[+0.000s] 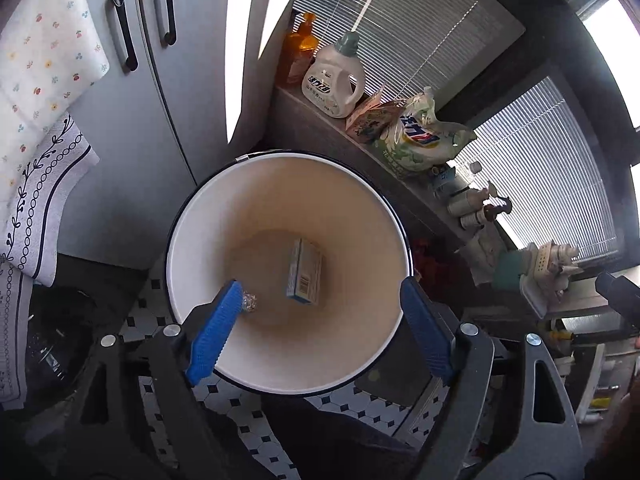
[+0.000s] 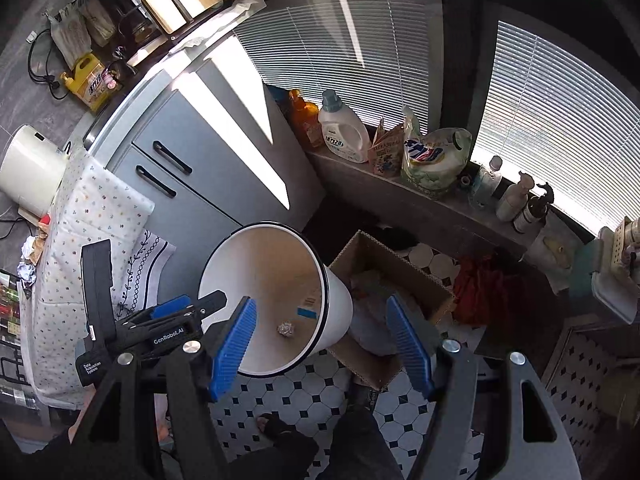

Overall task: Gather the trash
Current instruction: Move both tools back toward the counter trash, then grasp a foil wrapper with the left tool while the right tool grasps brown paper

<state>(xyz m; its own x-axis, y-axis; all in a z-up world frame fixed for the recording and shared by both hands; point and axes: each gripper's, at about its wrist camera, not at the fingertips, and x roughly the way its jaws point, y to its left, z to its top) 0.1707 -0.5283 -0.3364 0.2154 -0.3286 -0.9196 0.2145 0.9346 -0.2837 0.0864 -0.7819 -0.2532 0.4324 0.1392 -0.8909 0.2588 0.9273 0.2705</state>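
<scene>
Left hand-held gripper [image 1: 320, 320] hangs directly over the mouth of the white bin [image 1: 192, 224], pointing steeply down, its blue pads spread wide with nothing between them. No earlier view is needed to read it as empty: a crumpled foil ball [image 1: 250, 302] and a small box [image 1: 304, 273] lie on the bin's floor, the ball just beside the left pad as the camera sees it, though well below it. The right hand-held gripper [image 2: 322, 346] is also open and empty, held to the side of the bin, above its rim and the cardboard box [image 2: 352, 250] standing against it.

More crumpled trash [image 2: 27, 249] sits on the table at the far left edge of the right wrist view (too small to say what each piece is).

The risks from here, as I judge them: the two grippers are close together, so swinging either one back toward the table could knock them together or clip the bin's rim and tip it. The bin already appears to lean against the cardboard box, so a light bump might spill what is inside.
</scene>
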